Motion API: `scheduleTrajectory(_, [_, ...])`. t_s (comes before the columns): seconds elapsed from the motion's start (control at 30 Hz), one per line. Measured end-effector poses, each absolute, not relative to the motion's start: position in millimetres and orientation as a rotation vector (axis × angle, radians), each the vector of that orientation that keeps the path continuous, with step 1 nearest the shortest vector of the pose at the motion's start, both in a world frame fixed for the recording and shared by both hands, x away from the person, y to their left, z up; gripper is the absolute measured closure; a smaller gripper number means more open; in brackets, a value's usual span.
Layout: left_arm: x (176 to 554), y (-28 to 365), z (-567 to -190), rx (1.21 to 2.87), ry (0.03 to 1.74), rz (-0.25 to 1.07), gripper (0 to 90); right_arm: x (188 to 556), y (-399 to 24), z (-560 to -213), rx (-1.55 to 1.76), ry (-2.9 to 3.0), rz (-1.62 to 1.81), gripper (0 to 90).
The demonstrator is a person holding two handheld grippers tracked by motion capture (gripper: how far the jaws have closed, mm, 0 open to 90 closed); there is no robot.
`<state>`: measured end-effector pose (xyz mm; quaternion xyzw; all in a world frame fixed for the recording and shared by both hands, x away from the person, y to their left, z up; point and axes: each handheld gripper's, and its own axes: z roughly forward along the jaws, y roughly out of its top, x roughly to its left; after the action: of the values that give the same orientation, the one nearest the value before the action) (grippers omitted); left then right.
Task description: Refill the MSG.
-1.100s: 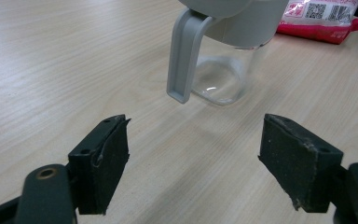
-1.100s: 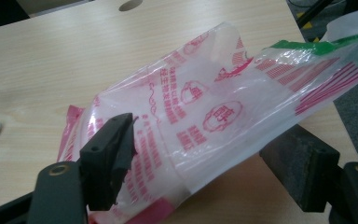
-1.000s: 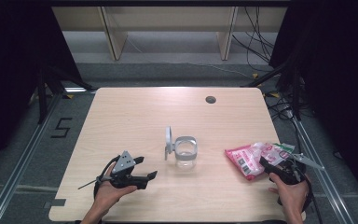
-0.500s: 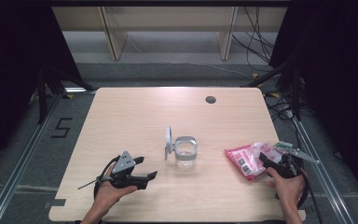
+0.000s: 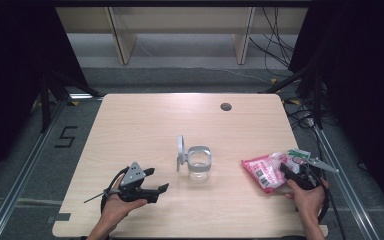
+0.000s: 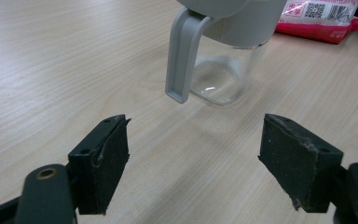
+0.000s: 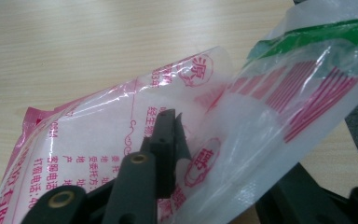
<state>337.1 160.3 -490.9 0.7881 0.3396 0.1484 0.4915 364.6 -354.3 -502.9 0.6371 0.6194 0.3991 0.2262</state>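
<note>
Pink-and-white plastic bag [image 5: 266, 170] lies near the right edge of the wooden bench [image 5: 145, 125], and its upper end, with a green strip, is lifted from the surface. The right tool [image 5: 291, 174] is at this end of the bag. Its jaws have just been closing, and in the right gripper view the bag [image 7: 242, 140] stands between them: one black pad lies against the printed film, while the other jaw is behind the plastic, so a firm press on both sides cannot be told with certainty, but the film is gathered and raised between the jaws. The person's right hand [image 5: 307, 200] holds this tool from the near side of the bench.

In the middle of the bench stands a clear glass jar [image 5: 199, 162], upright, with its grey lid [image 5: 180, 152] swung open and standing at its left side. The jar is well apart from the bag.

The left tool [image 5: 156, 181] rests low at the near left part of the bench, in the left hand [image 5: 117, 205]. Its jaws stand wide, with nothing between them, and they point toward the jar [image 6: 223, 70], which is near but not touched.
</note>
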Motion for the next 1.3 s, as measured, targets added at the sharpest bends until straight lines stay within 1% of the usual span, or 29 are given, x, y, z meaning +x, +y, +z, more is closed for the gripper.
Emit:
scheduleTrajectory(0.07, [337, 160, -491, 1.916, 0.829, 0.364, 23.0, 366, -355, -503, 1.738, 1.721, 1.106, 73.8])
scheduleTrajectory(0.1, [337, 160, -491, 1.916, 0.829, 0.364, 23.0, 368, -358, -505, 1.679, 1.744, 1.106, 75.2])
scheduleTrajectory(0.2, [337, 160, -491, 1.913, 0.826, 0.358, 23.0, 368, -354, -504, 1.724, 1.732, 1.114, 81.0])
scheduleTrajectory(0.23, [337, 160, -491, 1.914, 0.826, 0.358, 23.0, 370, -358, -505, 1.661, 1.760, 1.107, 82.9])
scheduleTrajectory(0.27, [337, 160, -491, 1.914, 0.826, 0.358, 23.0, 367, -354, -503, 1.717, 1.751, 1.105, 85.2])
scheduleTrajectory(0.3, [337, 160, -491, 1.914, 0.826, 0.357, 23.0, 369, -354, -504, 1.695, 1.754, 1.107, 86.4])
scheduleTrajectory(0.43, [337, 160, -491, 1.913, 0.826, 0.358, 23.0, 371, -356, -503, 1.620, 1.796, 1.088, 88.4])
scheduleTrajectory(0.57, [337, 160, -492, 1.917, 0.827, 0.359, 23.0, 370, -351, -500, 1.648, 1.795, 1.106, 89.2])
scheduleTrajectory(0.6, [337, 160, -492, 1.917, 0.826, 0.359, 23.0, 372, -353, -501, 1.583, 1.812, 1.099, 89.4])
scheduleTrajectory(0.7, [337, 160, -492, 1.917, 0.825, 0.359, 23.0, 370, -348, -497, 1.601, 1.803, 1.124, 89.7])
scheduleTrajectory(0.83, [337, 160, -492, 1.916, 0.827, 0.359, 23.1, 370, -349, -495, 1.506, 1.804, 1.149, 89.9])
scheduleTrajectory(0.87, [337, 160, -492, 1.917, 0.828, 0.359, 23.0, 369, -346, -493, 1.529, 1.796, 1.167, 90.0])
scheduleTrajectory(1.13, [337, 160, -492, 1.920, 0.832, 0.362, 23.1, 366, -334, -482, 1.384, 1.825, 1.238, 90.0])
scheduleTrajectory(1.23, [337, 160, -492, 1.917, 0.828, 0.357, 23.1, 361, -324, -476, 1.421, 1.826, 1.271, 90.0])
scheduleTrajectory(1.27, [337, 161, -492, 1.917, 0.828, 0.358, 23.1, 364, -326, -475, 1.332, 1.846, 1.283, 90.0])
scheduleTrajectory(1.3, [337, 160, -492, 1.915, 0.829, 0.358, 23.1, 362, -323, -475, 1.357, 1.832, 1.284, 90.0])
